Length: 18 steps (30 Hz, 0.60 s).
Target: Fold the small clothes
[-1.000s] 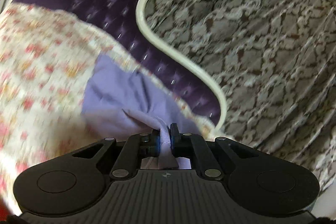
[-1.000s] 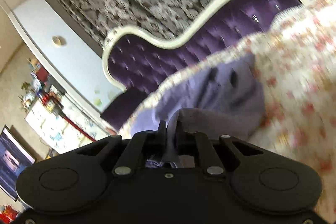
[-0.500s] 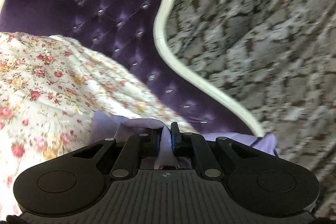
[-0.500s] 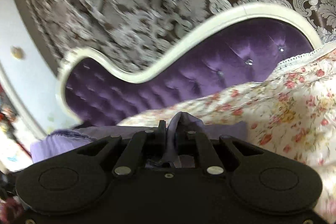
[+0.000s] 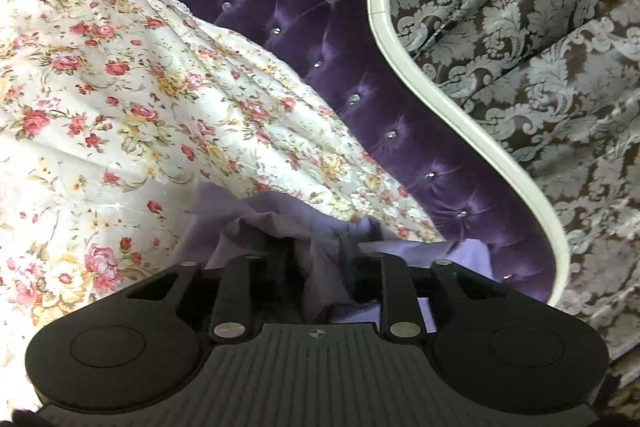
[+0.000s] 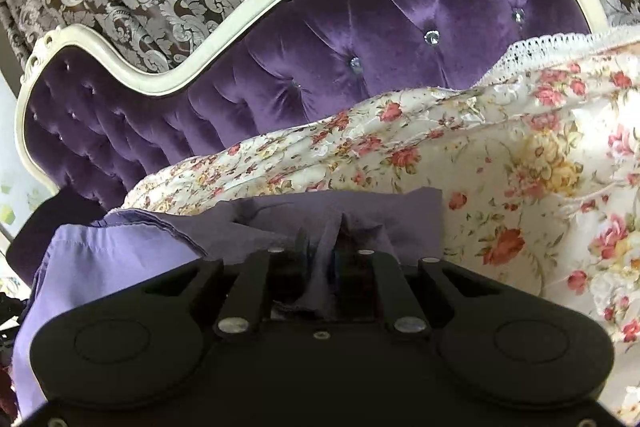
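Between the left tool (image 5: 316, 259) jaws, which are opening, a pinch of the lilac garment (image 5: 288, 223) hangs slack on the floral bedspread (image 5: 120, 99) near the purple headboard (image 5: 320, 27). Let it drop flat before pulling away.

On the right wrist view, the right tool (image 6: 320, 259) jaws are also opening, but the lilac garment (image 6: 120, 259) looks pinched between them. Release evenly with the left, so the folded edge lies straight.
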Each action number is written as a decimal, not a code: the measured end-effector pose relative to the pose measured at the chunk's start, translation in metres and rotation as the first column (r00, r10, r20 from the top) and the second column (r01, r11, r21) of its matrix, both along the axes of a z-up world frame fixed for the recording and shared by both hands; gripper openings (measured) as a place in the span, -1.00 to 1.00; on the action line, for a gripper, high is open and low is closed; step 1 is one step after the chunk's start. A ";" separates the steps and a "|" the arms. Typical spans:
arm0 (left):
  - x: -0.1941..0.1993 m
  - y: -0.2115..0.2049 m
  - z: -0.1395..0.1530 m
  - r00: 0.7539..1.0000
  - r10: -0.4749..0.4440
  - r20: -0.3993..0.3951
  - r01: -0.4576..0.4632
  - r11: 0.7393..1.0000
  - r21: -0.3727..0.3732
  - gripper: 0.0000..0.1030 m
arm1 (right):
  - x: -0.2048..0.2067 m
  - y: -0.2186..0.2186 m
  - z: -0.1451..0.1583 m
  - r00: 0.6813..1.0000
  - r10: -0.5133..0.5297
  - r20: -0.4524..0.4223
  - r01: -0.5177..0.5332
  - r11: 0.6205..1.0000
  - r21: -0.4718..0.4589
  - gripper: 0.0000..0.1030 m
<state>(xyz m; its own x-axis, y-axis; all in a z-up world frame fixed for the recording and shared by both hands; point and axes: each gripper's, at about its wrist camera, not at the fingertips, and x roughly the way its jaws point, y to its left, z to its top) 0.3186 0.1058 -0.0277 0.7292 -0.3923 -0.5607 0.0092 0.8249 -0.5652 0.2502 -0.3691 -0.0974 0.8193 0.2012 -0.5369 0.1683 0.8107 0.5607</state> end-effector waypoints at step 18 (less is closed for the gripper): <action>-0.083 -0.092 0.067 0.951 -0.272 0.147 0.169 0.855 0.490 0.99 | -0.036 0.035 0.060 0.989 0.089 0.120 -0.067 0.983 -0.173 0.99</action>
